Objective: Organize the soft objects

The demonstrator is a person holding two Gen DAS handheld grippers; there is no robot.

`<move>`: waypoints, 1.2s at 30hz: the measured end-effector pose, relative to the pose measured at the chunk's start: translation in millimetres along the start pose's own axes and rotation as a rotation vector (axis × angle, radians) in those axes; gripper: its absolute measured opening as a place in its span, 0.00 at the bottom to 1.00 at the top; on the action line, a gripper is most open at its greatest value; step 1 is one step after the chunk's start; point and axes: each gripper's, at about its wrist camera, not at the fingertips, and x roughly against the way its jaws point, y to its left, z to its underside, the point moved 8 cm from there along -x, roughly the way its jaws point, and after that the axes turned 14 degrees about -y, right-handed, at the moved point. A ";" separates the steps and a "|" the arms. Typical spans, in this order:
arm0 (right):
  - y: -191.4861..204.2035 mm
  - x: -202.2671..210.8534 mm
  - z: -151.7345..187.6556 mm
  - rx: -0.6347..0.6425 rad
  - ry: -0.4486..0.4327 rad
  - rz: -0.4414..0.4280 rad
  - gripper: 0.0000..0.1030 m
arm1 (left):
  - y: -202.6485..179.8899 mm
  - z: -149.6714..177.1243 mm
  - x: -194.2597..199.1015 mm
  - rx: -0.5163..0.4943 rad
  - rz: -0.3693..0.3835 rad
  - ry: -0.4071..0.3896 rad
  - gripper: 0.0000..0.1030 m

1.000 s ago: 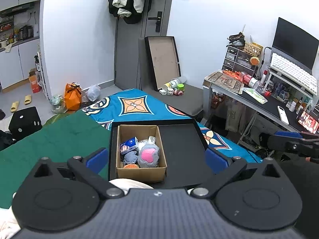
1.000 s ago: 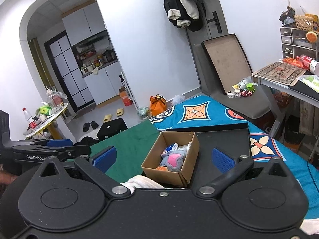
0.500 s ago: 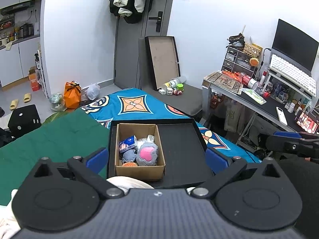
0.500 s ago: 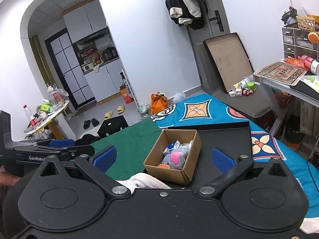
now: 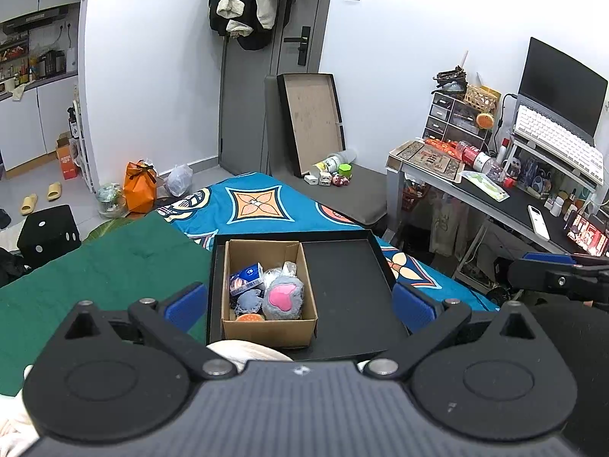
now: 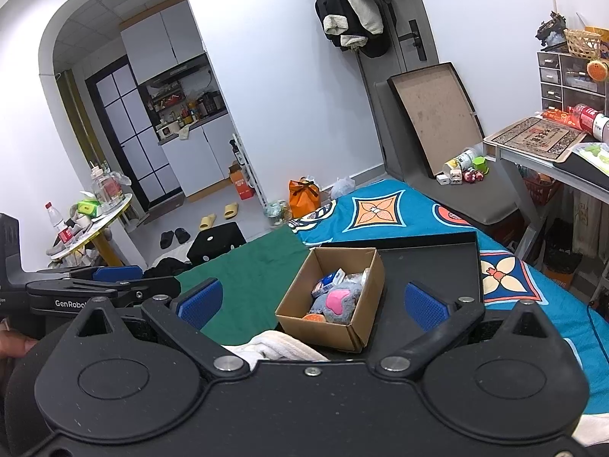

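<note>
White cloth (image 5: pixel 247 352) (towel, perhaps) lies before cardboard box (image 5: pixel 268 329); claws empty.

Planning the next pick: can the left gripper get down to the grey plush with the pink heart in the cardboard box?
Probably yes. The left gripper is open and empty, the cardboard box has no lid, and the grey plush lies on top at its near right corner. The box walls and neighbouring items crowd it.

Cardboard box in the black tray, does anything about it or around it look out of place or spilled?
Nothing spilled. The cardboard box sits upright at the left side of the black tray, soft toys inside. One white cloth lies outside the box, just in front of it. Both grippers are open and empty.
</note>
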 end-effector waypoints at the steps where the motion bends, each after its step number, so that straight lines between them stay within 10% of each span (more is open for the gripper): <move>1: -0.1 0.0 0.0 0.001 0.000 0.000 1.00 | 0.6 0.4 0.1 0.002 0.000 0.001 1.00; 36: 0.3 4.1 0.4 0.002 -0.007 0.019 1.00 | 4.1 1.5 2.1 -0.008 -0.018 -0.004 1.00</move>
